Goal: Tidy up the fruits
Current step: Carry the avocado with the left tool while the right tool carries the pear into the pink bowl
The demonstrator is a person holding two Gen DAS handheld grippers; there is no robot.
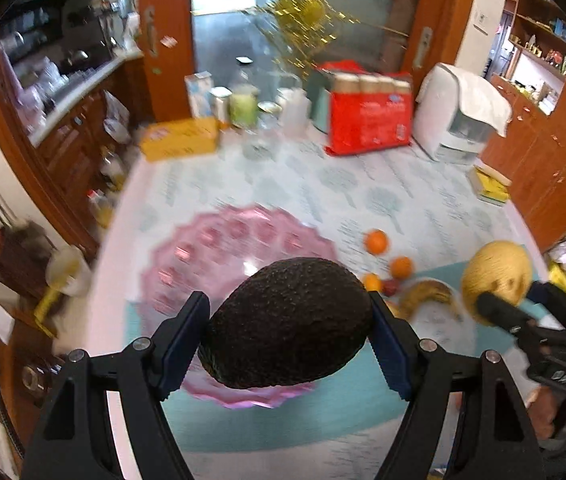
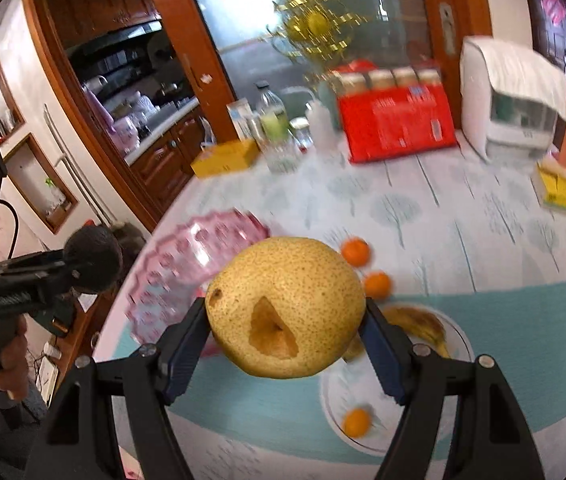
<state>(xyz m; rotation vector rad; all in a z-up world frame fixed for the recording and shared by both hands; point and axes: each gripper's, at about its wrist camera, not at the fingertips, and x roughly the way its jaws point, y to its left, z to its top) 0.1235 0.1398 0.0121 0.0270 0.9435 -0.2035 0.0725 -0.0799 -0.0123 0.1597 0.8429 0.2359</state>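
Note:
My left gripper (image 1: 289,340) is shut on a dark, bumpy avocado (image 1: 287,320), held in the air above the pink scalloped plate (image 1: 203,248). My right gripper (image 2: 285,336) is shut on a yellow speckled pear (image 2: 287,304) with a brown patch, lifted over the table. The pear (image 1: 497,280) and the right gripper's fingers (image 1: 499,312) show at the right of the left wrist view; the avocado (image 2: 93,258) shows at the left of the right wrist view. Small oranges (image 2: 357,252) lie on the tablecloth. A banana (image 2: 419,324) and an orange (image 2: 357,422) rest on a white plate (image 2: 459,344).
At the table's far side stand a red carton pack (image 2: 399,124), a white appliance under a cloth (image 2: 511,104), bottles and jars (image 2: 273,120) and a yellow box (image 2: 227,158). A yellow pack (image 2: 561,190) lies at the right edge. A hand (image 2: 11,364) holds the left gripper's handle.

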